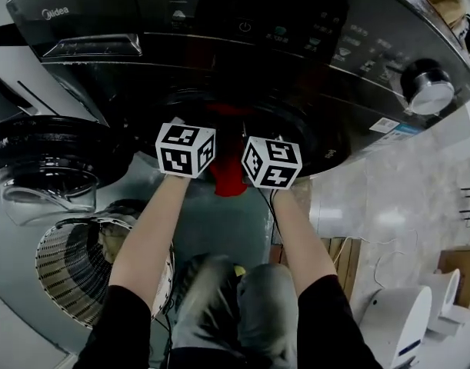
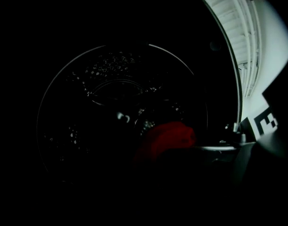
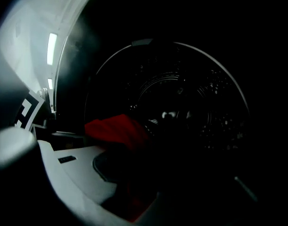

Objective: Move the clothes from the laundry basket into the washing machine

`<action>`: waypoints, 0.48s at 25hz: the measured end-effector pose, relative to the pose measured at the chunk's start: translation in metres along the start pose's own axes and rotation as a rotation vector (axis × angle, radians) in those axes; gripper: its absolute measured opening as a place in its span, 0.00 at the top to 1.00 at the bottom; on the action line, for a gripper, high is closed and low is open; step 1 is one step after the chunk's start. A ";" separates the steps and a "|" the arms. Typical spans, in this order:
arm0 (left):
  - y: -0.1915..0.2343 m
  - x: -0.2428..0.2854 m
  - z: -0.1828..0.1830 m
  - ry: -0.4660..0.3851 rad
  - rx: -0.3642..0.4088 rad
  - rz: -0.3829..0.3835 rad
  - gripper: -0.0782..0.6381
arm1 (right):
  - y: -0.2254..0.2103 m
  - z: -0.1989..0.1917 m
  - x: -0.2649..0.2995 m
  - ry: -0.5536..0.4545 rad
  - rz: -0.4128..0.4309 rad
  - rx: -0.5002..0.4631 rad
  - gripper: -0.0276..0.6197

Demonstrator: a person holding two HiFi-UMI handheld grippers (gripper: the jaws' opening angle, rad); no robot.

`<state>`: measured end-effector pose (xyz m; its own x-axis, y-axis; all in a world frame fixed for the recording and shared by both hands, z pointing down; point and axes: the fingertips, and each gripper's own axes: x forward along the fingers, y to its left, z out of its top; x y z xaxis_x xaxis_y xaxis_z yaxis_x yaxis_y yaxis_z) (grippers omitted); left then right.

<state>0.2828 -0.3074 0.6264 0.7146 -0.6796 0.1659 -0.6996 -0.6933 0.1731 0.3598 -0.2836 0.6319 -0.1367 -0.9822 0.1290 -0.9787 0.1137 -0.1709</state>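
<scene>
A red garment [image 1: 231,177] hangs at the mouth of the dark washing machine [image 1: 219,21], between my two grippers. My left gripper [image 1: 187,148] and right gripper [image 1: 271,161] are side by side at the drum opening, each shut on the garment. In the left gripper view the red garment [image 2: 167,138] bulges just ahead of jaws lost in darkness, with the steel drum [image 2: 120,102] behind it. In the right gripper view the red garment [image 3: 118,130] lies over a pale jaw and runs down between the jaws. The laundry basket [image 1: 73,275] stands at the lower left.
The round washer door [image 1: 42,167] hangs open at the left, above the basket. A control knob [image 1: 428,91] sits on the machine's right. A white appliance [image 1: 396,321] and cardboard boxes [image 1: 461,271] stand on the floor at the right. The person's knees are below the arms.
</scene>
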 end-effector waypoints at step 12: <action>0.028 0.041 -0.025 0.114 -0.080 0.008 0.74 | -0.019 -0.023 0.043 0.093 -0.018 0.031 0.74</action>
<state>0.2927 -0.3484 0.6626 0.7077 -0.6504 0.2759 -0.7061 -0.6634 0.2476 0.3689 -0.3244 0.6627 -0.1337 -0.9657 0.2226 -0.9762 0.0897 -0.1974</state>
